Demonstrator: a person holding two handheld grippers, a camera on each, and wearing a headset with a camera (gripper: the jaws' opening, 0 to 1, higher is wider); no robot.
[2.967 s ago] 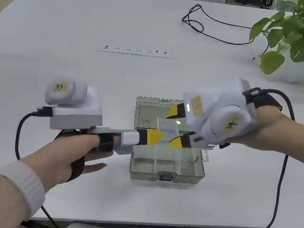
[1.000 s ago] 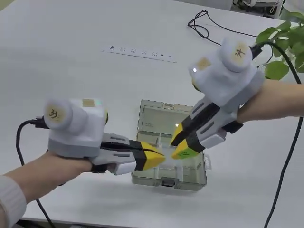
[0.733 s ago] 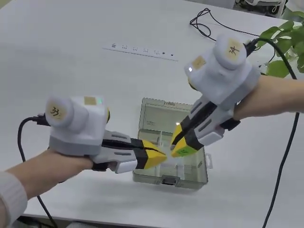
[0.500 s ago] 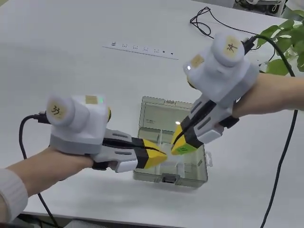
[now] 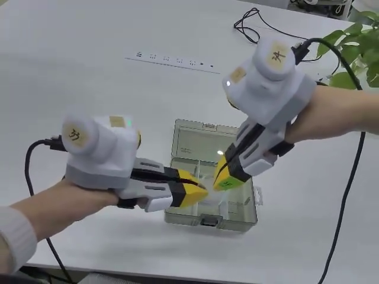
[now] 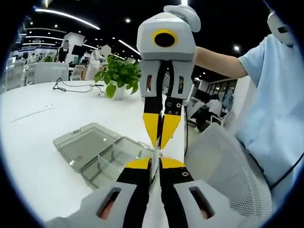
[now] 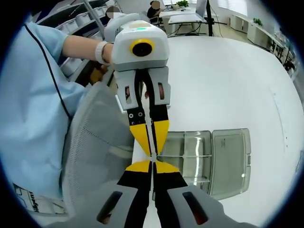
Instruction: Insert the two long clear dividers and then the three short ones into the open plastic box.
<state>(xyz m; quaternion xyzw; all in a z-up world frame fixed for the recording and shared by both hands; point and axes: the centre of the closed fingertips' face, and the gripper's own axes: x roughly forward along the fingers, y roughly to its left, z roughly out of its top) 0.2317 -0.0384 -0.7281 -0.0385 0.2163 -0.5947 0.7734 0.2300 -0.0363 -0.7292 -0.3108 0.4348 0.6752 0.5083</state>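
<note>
The open plastic box (image 5: 237, 216) sits on the white table with its lid (image 5: 195, 141) laid flat behind it. It also lies in the left gripper view (image 6: 107, 154) and the right gripper view (image 7: 209, 159), with clear dividers standing inside. My left gripper (image 5: 194, 190) comes in level from the left. My right gripper (image 5: 227, 178) slants steeply down from the upper right. Their yellow tips nearly meet above the box's front half. A small clear divider (image 5: 211, 186) spans between them, seen edge-on (image 6: 155, 156), and both grippers are shut on it.
A white power strip (image 5: 169, 61) lies at the back of the table, a black cable (image 5: 260, 26) loops at the far right, and a green plant (image 5: 358, 53) stands beside it. The table's front edge runs just below the box. A mesh chair back (image 6: 223, 164) stands close behind.
Over three seconds the right gripper swung from level to a steep downward slant and rose. In the last second both tips stayed together over the box, shifting little.
</note>
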